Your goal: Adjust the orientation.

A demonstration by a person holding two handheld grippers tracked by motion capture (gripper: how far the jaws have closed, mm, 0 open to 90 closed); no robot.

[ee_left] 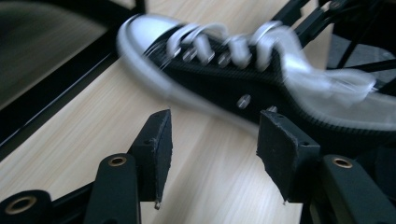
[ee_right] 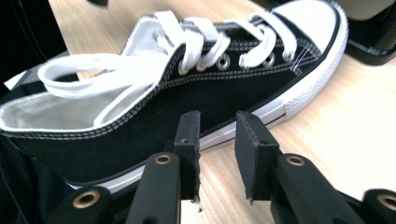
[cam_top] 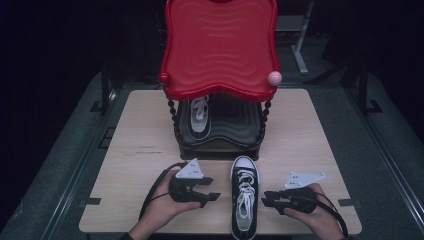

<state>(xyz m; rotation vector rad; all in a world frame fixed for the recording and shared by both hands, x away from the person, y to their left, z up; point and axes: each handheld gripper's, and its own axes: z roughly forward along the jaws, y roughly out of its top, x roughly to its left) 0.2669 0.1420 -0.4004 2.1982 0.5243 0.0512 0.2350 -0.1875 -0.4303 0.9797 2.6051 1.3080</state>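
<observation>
A black low-top sneaker (cam_top: 244, 196) with a white toe cap and white laces lies on its sole at the near edge of the wooden counter (cam_top: 135, 160), toe pointing away from the person toward the rack, its heel reaching the counter's front edge. It sits between the two claws, with neither touching it. The left claw (cam_top: 212, 188) is held in the person's left hand (cam_top: 159, 207) just beside the shoe's left flank; in the left gripper view its black pads (ee_left: 159, 149) stand well apart with bare wood between them, released and holding nothing, the shoe blurred a little beyond them. The right claw (cam_top: 266, 197), in the right hand (cam_top: 317, 215), points at the shoe's other flank; in the right gripper view its pads (ee_right: 189, 144) stand a narrow gap apart, slightly released and empty, close in front of the sole's white edge. Beyond the shoe stands a two-tier rack (cam_top: 220, 145): a red wavy top tray (cam_top: 220, 45) on beaded black posts, and under it a dark lower shelf where a second matching sneaker (cam_top: 199, 117) rests on the left side.
</observation>
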